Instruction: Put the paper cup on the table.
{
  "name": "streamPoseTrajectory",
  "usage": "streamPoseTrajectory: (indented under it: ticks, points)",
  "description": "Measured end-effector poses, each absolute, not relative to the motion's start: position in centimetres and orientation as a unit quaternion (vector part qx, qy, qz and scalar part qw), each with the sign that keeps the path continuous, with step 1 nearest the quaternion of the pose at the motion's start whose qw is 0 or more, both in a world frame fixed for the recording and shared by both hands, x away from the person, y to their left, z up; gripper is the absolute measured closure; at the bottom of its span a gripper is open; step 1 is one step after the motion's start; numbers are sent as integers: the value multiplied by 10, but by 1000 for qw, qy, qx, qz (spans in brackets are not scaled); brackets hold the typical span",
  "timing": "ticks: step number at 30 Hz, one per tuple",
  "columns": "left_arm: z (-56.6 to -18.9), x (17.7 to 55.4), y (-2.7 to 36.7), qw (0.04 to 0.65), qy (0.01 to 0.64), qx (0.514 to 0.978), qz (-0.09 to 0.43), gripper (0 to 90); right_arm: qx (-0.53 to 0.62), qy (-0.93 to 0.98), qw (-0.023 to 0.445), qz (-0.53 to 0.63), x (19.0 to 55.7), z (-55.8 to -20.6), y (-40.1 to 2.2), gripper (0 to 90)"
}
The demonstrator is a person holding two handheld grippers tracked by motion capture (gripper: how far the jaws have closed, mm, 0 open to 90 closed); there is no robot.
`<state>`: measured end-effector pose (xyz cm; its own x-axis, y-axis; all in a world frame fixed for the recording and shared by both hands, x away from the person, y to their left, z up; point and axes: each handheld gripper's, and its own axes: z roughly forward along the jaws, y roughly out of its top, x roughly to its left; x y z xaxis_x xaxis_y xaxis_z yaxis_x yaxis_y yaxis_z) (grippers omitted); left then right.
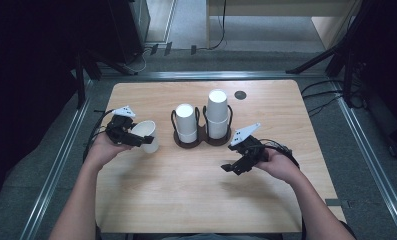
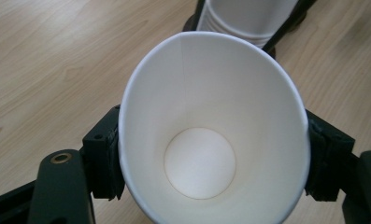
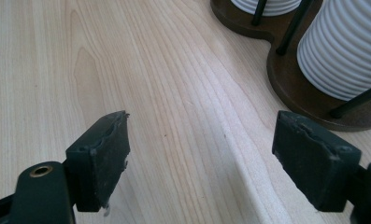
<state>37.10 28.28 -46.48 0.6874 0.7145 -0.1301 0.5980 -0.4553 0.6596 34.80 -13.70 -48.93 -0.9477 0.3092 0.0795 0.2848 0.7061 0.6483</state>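
My left gripper (image 1: 142, 140) is shut on a white paper cup (image 1: 147, 134) at the table's left, held tilted with its mouth toward the camera. In the left gripper view the cup (image 2: 211, 130) sits between both black pads (image 2: 106, 158), its empty bottom showing. A dark wooden cup holder (image 1: 202, 139) stands mid-table with two stacks of upturned white cups, a shorter left stack (image 1: 186, 121) and a taller right stack (image 1: 217, 113). My right gripper (image 1: 232, 168) hovers open in front of the holder, with nothing between its pads (image 3: 108, 154); the ribbed cup stack (image 3: 346, 46) lies ahead to its right.
The light wooden table (image 1: 186, 200) has free room in front of both hands. A small dark round disc (image 1: 240, 94) sits near the far edge. Metal rails and cables run along the floor on both sides of the table.
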Motion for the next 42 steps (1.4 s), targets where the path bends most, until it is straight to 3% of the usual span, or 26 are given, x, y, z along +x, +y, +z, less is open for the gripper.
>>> streamPoseTrajectory:
  ticks: [10, 23, 42]
  points:
    - [-473, 389, 298, 322, 443, 826, 136, 226, 163, 921, 17, 353, 340, -488, -140, 192]
    - [-485, 408, 302, 316, 469, 811, 149, 196, 182, 920, 20, 347, 336, -493, -151, 192]
    - [-484, 409, 305, 338, 476, 804, 114, 97, 190, 919, 22, 344, 337, -496, -153, 192]
